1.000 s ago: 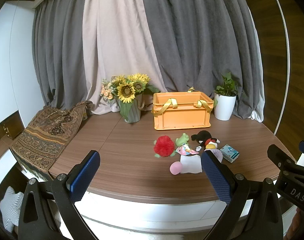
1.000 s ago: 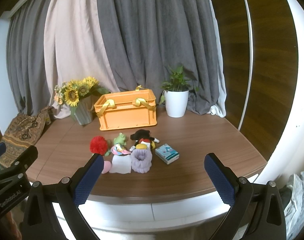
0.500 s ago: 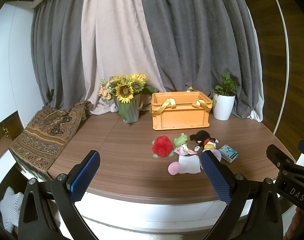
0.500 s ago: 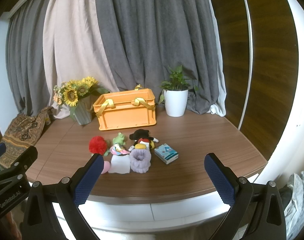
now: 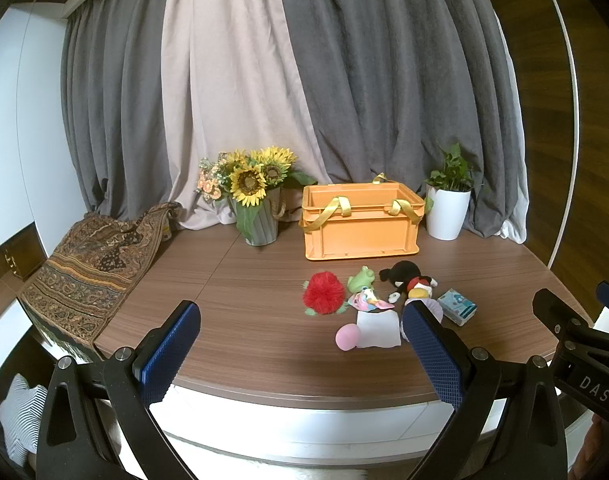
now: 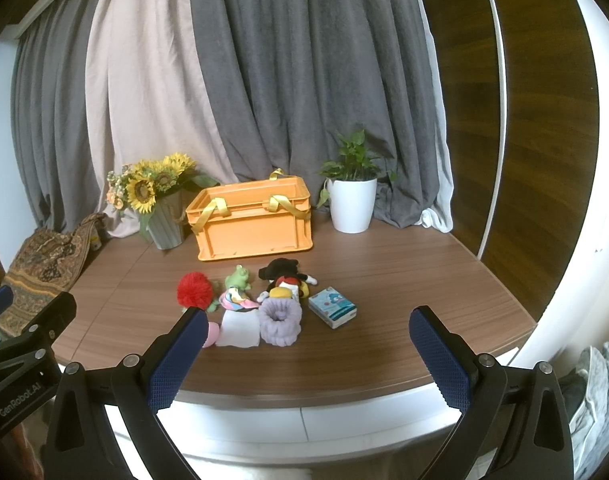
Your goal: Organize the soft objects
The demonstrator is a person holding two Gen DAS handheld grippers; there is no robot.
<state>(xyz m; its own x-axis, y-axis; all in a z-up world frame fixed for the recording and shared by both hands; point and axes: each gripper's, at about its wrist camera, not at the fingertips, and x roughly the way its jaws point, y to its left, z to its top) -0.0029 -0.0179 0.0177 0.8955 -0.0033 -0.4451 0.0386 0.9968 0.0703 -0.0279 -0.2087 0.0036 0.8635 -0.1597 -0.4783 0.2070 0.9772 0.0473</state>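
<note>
Soft objects lie in a cluster in front of an orange crate (image 5: 360, 222) (image 6: 252, 222): a red pompom (image 5: 324, 294) (image 6: 194, 289), a green frog toy (image 5: 361, 278) (image 6: 237, 278), a black mouse plush (image 5: 406, 276) (image 6: 286, 274), a purple scrunchie (image 6: 281, 322), a white cloth (image 5: 378, 328) (image 6: 240, 330), a pink ball (image 5: 347, 337) and a colourful cloth (image 6: 236, 302). My left gripper (image 5: 300, 354) and right gripper (image 6: 306, 356) are both open and empty, held back at the table's near edge, well short of the objects.
A sunflower vase (image 5: 258, 212) stands left of the crate and a white potted plant (image 5: 448, 208) to its right. A small blue box (image 6: 332, 310) lies right of the cluster. A patterned cloth (image 5: 92, 256) drapes the table's left edge. Curtains hang behind.
Both grippers have shifted slightly, so the objects sit a little lower and nearer in view. Both stay open. Nothing on the table has moved.
</note>
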